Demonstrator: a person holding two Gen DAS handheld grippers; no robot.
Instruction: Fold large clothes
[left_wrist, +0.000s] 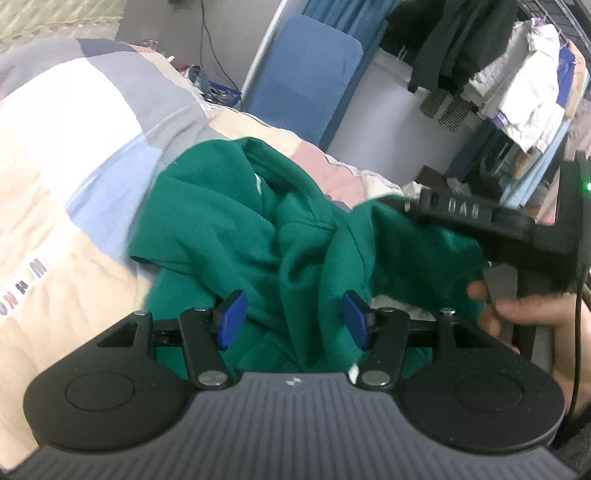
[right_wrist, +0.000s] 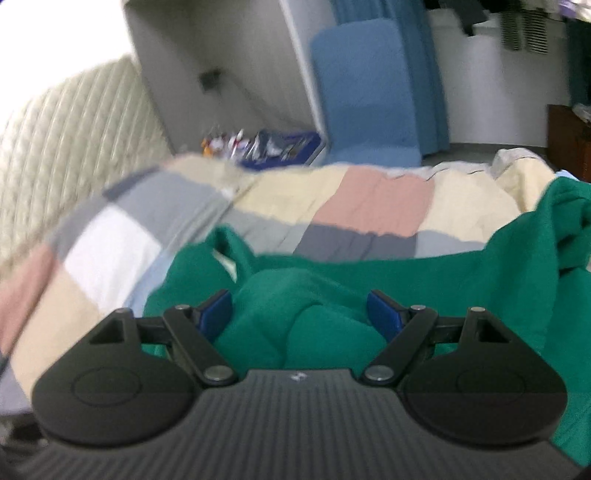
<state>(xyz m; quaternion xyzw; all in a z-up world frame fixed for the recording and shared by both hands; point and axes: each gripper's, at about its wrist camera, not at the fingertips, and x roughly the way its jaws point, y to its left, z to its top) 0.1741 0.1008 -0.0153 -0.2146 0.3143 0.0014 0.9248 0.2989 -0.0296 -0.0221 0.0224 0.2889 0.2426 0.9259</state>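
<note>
Left gripper (left_wrist: 293, 319) agape over green sweatshirt (left_wrist: 229, 206); "DAS" on right gripper (left_wrist: 465, 212).

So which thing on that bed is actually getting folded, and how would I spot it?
Start with the patchwork quilt of cream, grey, pink and white squares covering the bed. Lying crumpled on it is the green sweatshirt, just ahead of both grippers. It is the only solid deep-green, fleecy item there.

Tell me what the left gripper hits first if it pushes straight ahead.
Most likely the green garment: its bunched folds lie right between and ahead of the open left gripper. The quilt lies beyond; depth is unclear.
</note>
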